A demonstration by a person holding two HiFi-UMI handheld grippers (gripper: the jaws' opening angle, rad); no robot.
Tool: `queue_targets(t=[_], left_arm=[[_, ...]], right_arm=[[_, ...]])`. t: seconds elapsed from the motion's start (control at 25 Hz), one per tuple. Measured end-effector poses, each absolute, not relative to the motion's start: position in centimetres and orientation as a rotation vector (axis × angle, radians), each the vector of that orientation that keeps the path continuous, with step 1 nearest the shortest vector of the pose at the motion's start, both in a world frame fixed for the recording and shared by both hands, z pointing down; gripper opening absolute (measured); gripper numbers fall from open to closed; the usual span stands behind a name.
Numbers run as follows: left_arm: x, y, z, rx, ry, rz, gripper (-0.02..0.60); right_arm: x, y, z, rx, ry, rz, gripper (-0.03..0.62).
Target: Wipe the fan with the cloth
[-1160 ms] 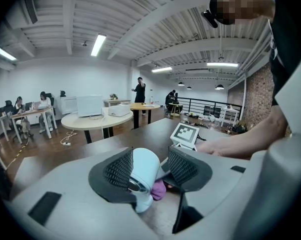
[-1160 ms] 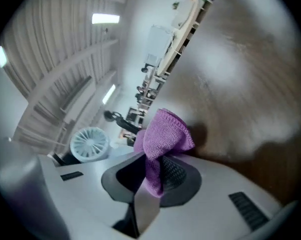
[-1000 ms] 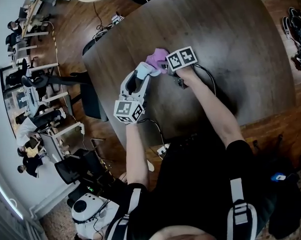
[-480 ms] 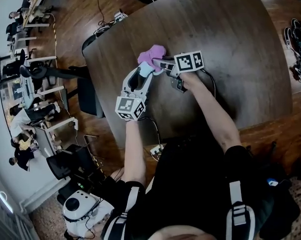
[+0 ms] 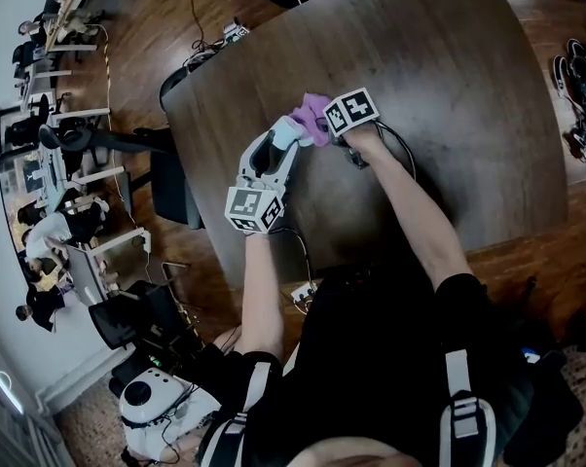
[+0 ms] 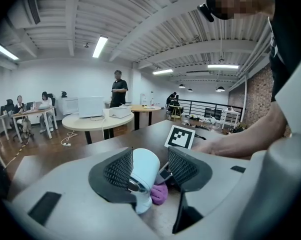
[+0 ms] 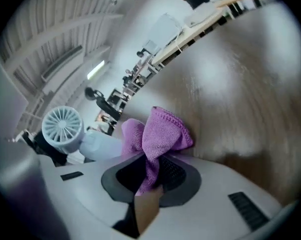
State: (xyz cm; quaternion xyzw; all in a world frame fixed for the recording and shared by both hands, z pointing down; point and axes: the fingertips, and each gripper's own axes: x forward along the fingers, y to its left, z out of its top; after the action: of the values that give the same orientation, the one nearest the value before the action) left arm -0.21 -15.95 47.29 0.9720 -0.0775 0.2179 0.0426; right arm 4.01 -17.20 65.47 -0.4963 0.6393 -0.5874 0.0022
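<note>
A small white hand-held fan [image 5: 287, 133] is up over the dark table [image 5: 468, 95], and my left gripper [image 5: 276, 149] is shut on its body. In the left gripper view the fan [image 6: 143, 170] lies between the mesh pads, with the purple cloth [image 6: 159, 194] just beyond it. My right gripper [image 5: 325, 125] is shut on the purple cloth [image 5: 311, 121], which presses against the fan's right side. In the right gripper view the cloth [image 7: 160, 133] bunches out of the jaws [image 7: 150, 173], and the fan's round grille [image 7: 64, 125] shows to the left.
A black cable [image 5: 406, 150] loops on the table by my right hand. A dark chair [image 5: 172, 189] stands at the table's left edge. A round pale table [image 6: 96, 120] and a standing person [image 6: 119, 90] are farther off, with people at desks on the far left.
My right gripper carried the cloth a little up and away from the fan, then brought it back down against the fan. The left gripper keeps holding the fan in about the same place.
</note>
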Motion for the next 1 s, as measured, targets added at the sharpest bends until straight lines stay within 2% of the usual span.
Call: queue_targets(t=[0.12, 0.2, 0.36, 0.64, 1.0], left_arm=[[-0.3, -15.9, 47.3, 2.956, -0.245, 0.668, 0.235], [-0.8, -16.3, 46.8, 2.905, -0.331, 0.615, 0.235], [-3.4, -17.7, 44.8, 2.696, -0.674, 0.307, 0.235], [-4.1, -18.8, 47.6, 2.147, -0.741, -0.032, 0.235], [-5.1, -20.6, 47.9, 2.315, -0.439, 0.135, 0.235]], right_arm=[[5.4, -16.5, 65.0, -1.768, 2.157, -1.79, 0.057], [6.8, -17.4, 62.5, -1.84, 2.187, -1.623, 0.057], [7.5, -21.8, 55.6, -1.624, 2.158, -1.304, 0.057], [2.3, -21.0, 55.8, -1.284, 2.118, -1.52, 0.055], [-2.5, -15.6, 55.9, -1.103, 2.176, -1.648, 0.057]])
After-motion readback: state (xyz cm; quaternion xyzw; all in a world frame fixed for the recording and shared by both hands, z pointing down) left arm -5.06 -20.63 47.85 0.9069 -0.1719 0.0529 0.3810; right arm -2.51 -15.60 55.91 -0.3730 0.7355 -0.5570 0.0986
